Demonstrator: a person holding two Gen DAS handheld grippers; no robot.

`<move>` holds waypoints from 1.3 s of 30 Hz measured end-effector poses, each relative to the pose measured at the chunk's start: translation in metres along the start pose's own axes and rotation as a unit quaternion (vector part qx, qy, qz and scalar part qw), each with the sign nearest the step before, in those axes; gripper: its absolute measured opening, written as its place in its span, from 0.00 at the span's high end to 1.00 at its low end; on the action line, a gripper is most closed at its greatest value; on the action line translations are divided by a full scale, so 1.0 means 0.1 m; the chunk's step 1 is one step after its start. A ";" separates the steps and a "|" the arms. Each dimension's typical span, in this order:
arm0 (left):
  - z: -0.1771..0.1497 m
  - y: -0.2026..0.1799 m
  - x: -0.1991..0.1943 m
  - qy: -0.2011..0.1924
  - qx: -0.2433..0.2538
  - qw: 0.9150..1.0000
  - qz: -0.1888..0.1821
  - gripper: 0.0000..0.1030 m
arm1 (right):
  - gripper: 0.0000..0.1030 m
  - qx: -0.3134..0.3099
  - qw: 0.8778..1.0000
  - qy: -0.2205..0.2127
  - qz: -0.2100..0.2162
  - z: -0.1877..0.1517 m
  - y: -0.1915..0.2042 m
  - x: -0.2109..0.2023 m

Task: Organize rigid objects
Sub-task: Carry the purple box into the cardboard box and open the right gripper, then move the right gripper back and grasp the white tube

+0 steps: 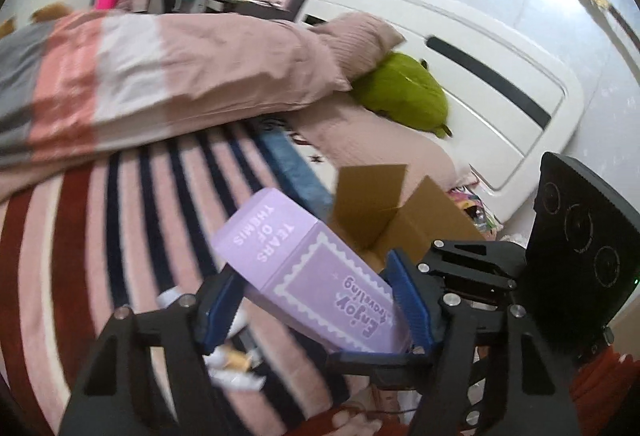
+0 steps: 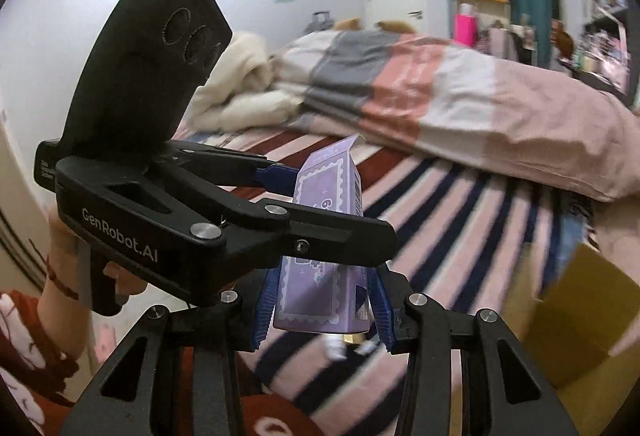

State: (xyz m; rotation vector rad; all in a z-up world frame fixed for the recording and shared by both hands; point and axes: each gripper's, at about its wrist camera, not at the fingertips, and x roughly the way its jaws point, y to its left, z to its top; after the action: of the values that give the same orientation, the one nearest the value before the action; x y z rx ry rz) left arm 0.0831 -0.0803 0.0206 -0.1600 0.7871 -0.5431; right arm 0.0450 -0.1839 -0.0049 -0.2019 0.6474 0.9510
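Note:
A purple carton printed "Enjoy traveling" and "Tears of Themis" (image 1: 316, 268) is held in the air above the striped bed. My left gripper (image 1: 316, 304) is shut on its sides, blue pads pressed against it. In the right wrist view the same carton (image 2: 324, 256) stands upright between my right gripper's blue pads, and my right gripper (image 2: 322, 310) is shut on its lower end. The left gripper (image 2: 288, 208) crosses in from the left and clamps the carton's middle. An open cardboard box (image 1: 384, 212) sits just behind the carton; it also shows at the right edge (image 2: 580, 320).
A striped pink, red and navy blanket (image 1: 120, 236) covers the bed. A folded pink duvet (image 1: 160, 84) and a green plush (image 1: 404, 92) lie by the white headboard (image 1: 480, 76). Small white and yellow items (image 1: 236, 360) lie on the blanket under the carton. Cluttered shelves stand behind.

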 end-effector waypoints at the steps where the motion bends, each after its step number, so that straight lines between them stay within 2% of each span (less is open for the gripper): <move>1: 0.09 -0.13 0.12 0.009 0.011 1.000 -0.002 0.35 | 0.64 0.009 1.000 -0.003 -0.006 -0.01 -0.09 -0.08; 5: 0.35 -0.54 0.62 0.054 0.043 0.998 -0.012 0.35 | 0.64 0.048 0.998 -0.006 -0.035 -0.11 -0.54 -0.41; 7: 0.45 -0.67 0.91 0.084 0.044 0.995 -0.018 0.35 | 0.64 0.071 0.997 0.002 -0.042 -0.17 -0.78 -0.52; 11: 0.49 -0.80 1.30 0.137 0.037 0.990 -0.017 0.35 | 0.64 0.115 0.992 0.032 -0.046 -0.33 -1.19 -0.63; 15: 0.46 -0.86 1.53 0.168 0.035 0.985 0.000 0.35 | 0.63 0.133 0.987 0.068 -0.058 -0.48 -1.40 -0.61; 18: 0.45 -0.89 1.58 0.175 0.037 0.984 0.008 0.23 | 0.61 0.139 0.984 0.088 -0.072 -0.58 -1.46 -0.61; 20: 0.45 -0.88 1.50 0.163 0.042 0.986 0.015 0.20 | 0.49 0.139 0.982 0.096 -0.086 -0.59 -1.46 -0.59; 21: 0.45 -0.87 1.44 0.158 0.043 0.986 0.017 0.20 | 0.46 0.138 0.982 0.096 -0.087 -0.59 -1.45 -0.59; 25: 0.44 -0.73 0.97 0.106 0.043 0.993 0.037 0.20 | 0.45 0.119 0.984 0.086 -0.099 -0.54 -1.31 -0.61; 27: 0.39 -0.60 0.67 0.079 0.043 0.994 0.060 0.19 | 0.45 0.110 0.988 0.066 -0.088 -0.46 -1.19 -0.63; 30: 0.26 -0.34 0.20 0.036 0.035 0.993 0.108 0.18 | 0.45 0.091 0.995 0.031 -0.029 -0.29 -0.89 -0.61; 33: 0.04 -0.01 -0.20 0.008 0.017 0.988 0.154 0.16 | 0.45 0.056 0.998 0.015 0.027 -0.16 -0.50 -0.48; 36: -0.28 0.39 -0.52 -0.008 -0.011 0.982 0.187 0.16 | 0.45 0.025 0.997 0.027 0.074 -0.10 -0.14 -0.21; 39: -0.58 0.70 -0.62 -0.012 -0.030 0.979 0.201 0.16 | 0.45 0.007 0.992 0.059 0.112 -0.12 0.16 0.19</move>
State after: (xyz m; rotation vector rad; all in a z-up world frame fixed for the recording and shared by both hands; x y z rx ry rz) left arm 0.0346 0.0148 -0.0048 -0.0592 0.7870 -0.1339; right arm 0.0343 -0.1667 -0.0241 -0.1764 0.7978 1.1569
